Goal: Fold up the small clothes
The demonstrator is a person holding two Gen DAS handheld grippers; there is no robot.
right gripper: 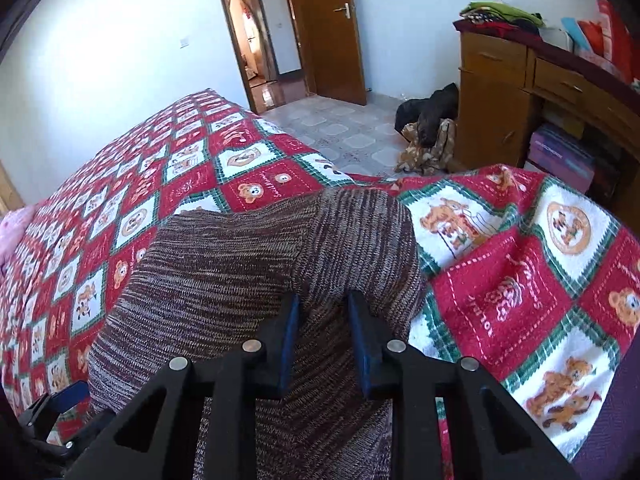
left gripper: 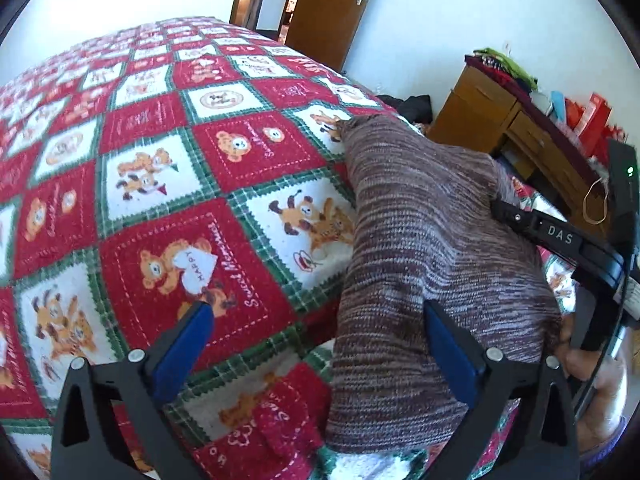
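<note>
My knitted garment, a small brown-and-grey marled piece, lay on the bed near its edge, on the red, white and green bear-print blanket. It was already doubled over into a long, fairly tidy strip, with one rounded end toward the far side and the bulk running back under my tools. So I judged the folding well begun but not finished: the strip was long and would need at least one more fold across its length.

My left gripper stood with its jaws spread wide, one blue pad over the blanket and the other at the garment's edge, holding nothing. My right gripper had its jaws drawn close together over a raised ridge of the knit; I could not tell for certain whether the pads actually pinched the cloth.

No other clothes waiting to be folded showed on the bed
</note>
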